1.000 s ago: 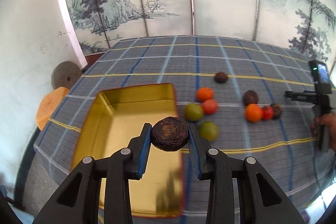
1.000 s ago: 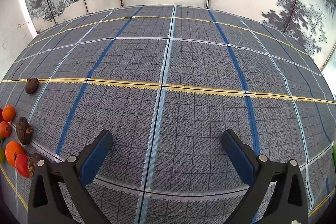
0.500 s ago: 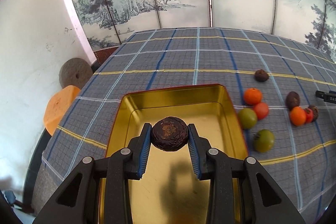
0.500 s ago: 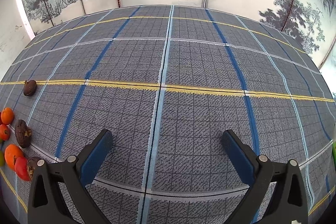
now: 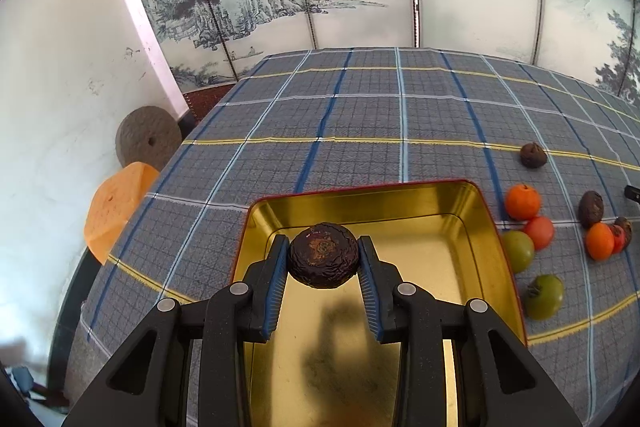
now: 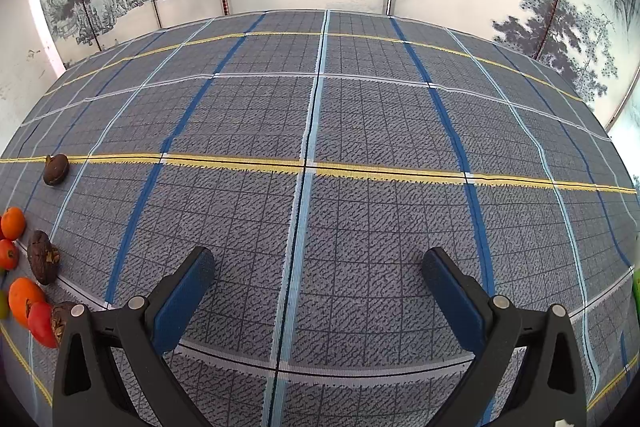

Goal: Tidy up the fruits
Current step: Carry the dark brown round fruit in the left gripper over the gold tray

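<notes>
Above the gold metal tray (image 5: 496,267), now centred under the left gripper (image 5: 323,259), a dark wrinkled round fruit (image 5: 323,255) is gripped between closed fingers (image 5: 276,279); release is judged next. Right of the tray, orange, green and brown fruits (image 5: 522,201) remain on the tabletop (image 5: 360,115). Beyond them, the right gripper (image 6: 316,279) is held open, empty.

Gold tray (image 5: 486,227): we find its near end cut off by the lower frame edge and covered by the left gripper (image 5: 324,277).
Dark wrinkled fruit (image 5: 323,255): we cannot see its flanks behind the blue pads (image 5: 277,275).
Fruit cluster (image 6: 28,301): cropped at the left rim of the right wrist view; we note a green piece showing only a sliver.
Green object (image 6: 636,287): clipped at the right rim; we cannot identify it.
Black object (image 5: 632,191): only a tip shows at the frame edge.
</notes>
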A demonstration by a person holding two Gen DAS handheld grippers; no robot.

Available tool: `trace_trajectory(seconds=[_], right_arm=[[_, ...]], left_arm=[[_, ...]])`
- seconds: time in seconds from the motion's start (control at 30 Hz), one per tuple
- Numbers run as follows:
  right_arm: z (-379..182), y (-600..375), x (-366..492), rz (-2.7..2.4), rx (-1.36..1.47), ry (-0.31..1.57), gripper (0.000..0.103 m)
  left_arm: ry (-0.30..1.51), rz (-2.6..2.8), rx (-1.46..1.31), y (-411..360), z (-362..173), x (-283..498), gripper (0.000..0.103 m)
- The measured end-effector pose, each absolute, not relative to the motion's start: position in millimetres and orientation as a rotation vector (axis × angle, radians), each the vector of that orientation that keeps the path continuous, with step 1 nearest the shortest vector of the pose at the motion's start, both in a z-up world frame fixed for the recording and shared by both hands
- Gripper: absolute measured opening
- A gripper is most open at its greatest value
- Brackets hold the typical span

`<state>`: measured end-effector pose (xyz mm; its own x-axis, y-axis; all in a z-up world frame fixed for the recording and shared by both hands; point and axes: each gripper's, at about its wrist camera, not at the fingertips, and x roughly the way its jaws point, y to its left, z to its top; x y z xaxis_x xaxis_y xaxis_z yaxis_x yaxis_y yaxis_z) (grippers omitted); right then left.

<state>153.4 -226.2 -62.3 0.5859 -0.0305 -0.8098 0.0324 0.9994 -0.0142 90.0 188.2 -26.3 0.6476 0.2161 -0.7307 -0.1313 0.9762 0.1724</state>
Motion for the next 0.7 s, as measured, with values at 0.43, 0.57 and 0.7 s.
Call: trace_trajectory(seconds=[0.43, 0.57, 0.7], right_arm=[[-62.1, -226.0, 153.9, -0.037, 0.002, 0.944, 0.102], [-62.2, -226.1, 154.2, -0.037, 0.002, 0.944, 0.102], [-62.2, -226.1, 154.5, -0.038, 0.002, 0.944, 0.102]], left_arm=[[0.881, 0.204, 0.106, 197.1, -40.5, 107.5, 0.036], [0.907, 0.192, 0.083, 200.3, -45.0, 111.5, 0.036], [0.917, 0.197, 0.078, 203.0, -46.4, 113.8, 0.036]])
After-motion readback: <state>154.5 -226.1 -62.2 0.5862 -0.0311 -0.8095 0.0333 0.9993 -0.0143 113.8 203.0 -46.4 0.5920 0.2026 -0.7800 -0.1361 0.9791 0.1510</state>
